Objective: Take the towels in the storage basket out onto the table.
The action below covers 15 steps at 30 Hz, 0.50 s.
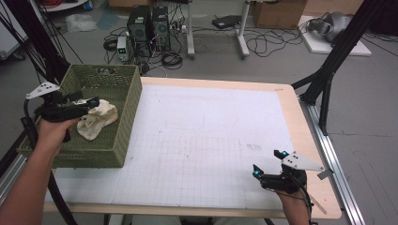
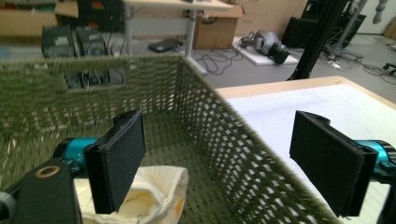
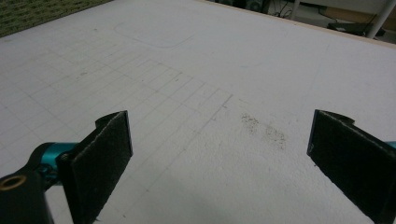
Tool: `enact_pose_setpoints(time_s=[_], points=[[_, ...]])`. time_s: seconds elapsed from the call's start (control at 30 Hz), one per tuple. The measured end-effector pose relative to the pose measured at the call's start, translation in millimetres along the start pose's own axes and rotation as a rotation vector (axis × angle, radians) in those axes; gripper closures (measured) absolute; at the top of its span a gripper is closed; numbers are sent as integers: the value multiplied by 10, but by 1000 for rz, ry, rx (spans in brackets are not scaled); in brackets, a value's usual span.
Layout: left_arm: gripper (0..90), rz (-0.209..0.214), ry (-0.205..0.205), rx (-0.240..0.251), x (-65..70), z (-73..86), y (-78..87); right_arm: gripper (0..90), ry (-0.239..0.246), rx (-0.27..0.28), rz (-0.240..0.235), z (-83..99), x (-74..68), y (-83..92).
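Here the left hand-held gripper [image 1: 89,104] gapes, straddling the basket [image 1: 129,117] wall above the cloth [image 1: 98,119].

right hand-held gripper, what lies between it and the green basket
Bare white gridded mat only. In the high view nothing sits on the table between the right hand-held gripper and the green basket, which holds a cream cloth.

In the left gripper view the cream cloth [image 2: 154,193] is cut off by the bottom edge and partly hidden behind 1 black jaw, while the green woven basket [image 2: 224,154] runs off the left edge.
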<state>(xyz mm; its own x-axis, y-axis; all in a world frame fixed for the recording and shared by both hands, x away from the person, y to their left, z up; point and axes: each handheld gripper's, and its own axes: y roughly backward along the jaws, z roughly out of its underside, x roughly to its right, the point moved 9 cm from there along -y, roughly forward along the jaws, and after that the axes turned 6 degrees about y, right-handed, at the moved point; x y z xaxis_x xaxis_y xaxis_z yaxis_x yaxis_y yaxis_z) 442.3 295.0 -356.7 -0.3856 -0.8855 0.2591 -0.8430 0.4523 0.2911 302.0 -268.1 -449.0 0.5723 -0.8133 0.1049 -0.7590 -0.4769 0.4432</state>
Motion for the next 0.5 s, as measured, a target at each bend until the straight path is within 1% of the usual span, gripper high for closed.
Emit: enact_pose_setpoints(time_s=[0.03,0.1,0.13,0.17,0.27,0.3,0.33,0.37,0.4,0.43,0.47,0.5], points=[[190,-34,3,-41,-105,66,-87,57,0,-2,0,4,-3,-5],[189,-71,5,-84,-206,142,-170,57,2,-8,-3,14,-6,-15],[190,-71,5,-84,-206,142,-170,57,2,-8,-3,14,-6,-15],[193,-97,2,-120,-281,210,-236,57,2,-14,-4,26,-13,-20],[205,-143,-5,-155,-368,281,-313,57,16,-18,3,37,2,-24],[205,-143,-5,-155,-368,281,-313,57,11,-21,3,45,4,-22],[205,-155,5,-162,-396,299,-342,57,11,-21,3,45,4,-22],[205,-182,21,-194,-477,354,-402,57,3,-22,4,56,9,-20],[203,-203,23,-215,-533,400,-428,57,-3,-23,3,61,8,-19],[197,-203,23,-215,-533,400,-428,57,-3,-23,3,61,8,-19],[188,-258,35,-251,-639,483,-459,57,1,-24,4,66,10,-20],[188,-258,35,-251,-639,483,-459,57,4,-23,3,65,8,-23]])
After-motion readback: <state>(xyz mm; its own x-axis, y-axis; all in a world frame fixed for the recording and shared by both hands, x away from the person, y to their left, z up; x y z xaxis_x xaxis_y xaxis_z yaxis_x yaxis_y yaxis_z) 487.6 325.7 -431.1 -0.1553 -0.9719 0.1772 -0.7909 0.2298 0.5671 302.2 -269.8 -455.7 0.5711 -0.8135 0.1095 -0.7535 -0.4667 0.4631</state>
